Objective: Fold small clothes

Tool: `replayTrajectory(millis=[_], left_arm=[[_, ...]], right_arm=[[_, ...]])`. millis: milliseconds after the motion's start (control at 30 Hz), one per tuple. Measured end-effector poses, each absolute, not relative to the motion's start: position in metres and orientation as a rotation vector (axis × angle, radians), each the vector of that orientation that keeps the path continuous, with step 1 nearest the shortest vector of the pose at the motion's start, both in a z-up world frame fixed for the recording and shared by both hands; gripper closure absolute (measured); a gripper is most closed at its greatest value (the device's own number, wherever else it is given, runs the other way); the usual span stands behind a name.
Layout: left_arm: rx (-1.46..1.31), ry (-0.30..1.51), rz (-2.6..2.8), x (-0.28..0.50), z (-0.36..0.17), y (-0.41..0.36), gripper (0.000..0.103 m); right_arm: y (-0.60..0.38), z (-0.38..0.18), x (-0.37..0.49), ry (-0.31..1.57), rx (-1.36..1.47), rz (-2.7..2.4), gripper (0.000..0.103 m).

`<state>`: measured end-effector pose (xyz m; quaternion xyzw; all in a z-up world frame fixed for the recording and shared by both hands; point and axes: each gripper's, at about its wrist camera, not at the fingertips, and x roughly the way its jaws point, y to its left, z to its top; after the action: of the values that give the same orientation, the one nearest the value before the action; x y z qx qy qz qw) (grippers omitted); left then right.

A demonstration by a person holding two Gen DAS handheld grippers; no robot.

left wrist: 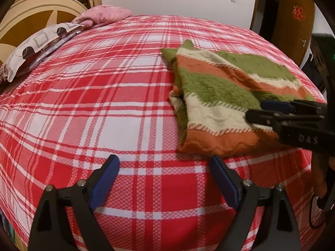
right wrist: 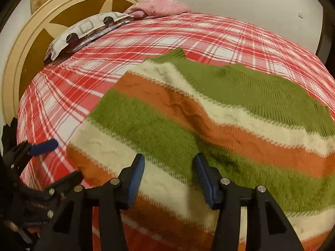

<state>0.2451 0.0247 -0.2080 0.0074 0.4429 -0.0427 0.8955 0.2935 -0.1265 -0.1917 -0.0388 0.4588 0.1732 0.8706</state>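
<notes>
Plaid bed, pillows beyond sweater

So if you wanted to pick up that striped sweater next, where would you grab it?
Probably the orange hem corner of the striped sweater, coming in from the bare checked bedspread on its left. There the layers end in a free edge, so jaws could slide under it.

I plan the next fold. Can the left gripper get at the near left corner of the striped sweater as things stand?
Probably yes. The left gripper stands open over bare plaid bedcover, and nothing lies between it and the striped sweater corner just ahead. The right gripper is further right.
</notes>
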Motion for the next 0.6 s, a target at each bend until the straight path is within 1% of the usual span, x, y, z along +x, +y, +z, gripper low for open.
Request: replayTrajectory(millis=[100,333,600], left_arm=[[0.007,0.926,-0.087,0.243,-0.207,0.026,0.012],[-0.002,0.94,-0.077,0.235,-0.203,0.034,0.012],[-0.008,0.899,-0.044,0.242,-0.184,0.049,0.012]], right_arm=[[-0.129,-0.198,0.288,0.985,-0.069,0.378,0.051],[-0.13,-0.202,0.271,0.944,-0.072,0.356,0.051],[-0.13,-0.201,0.265,0.948,-0.085,0.362,0.051]])
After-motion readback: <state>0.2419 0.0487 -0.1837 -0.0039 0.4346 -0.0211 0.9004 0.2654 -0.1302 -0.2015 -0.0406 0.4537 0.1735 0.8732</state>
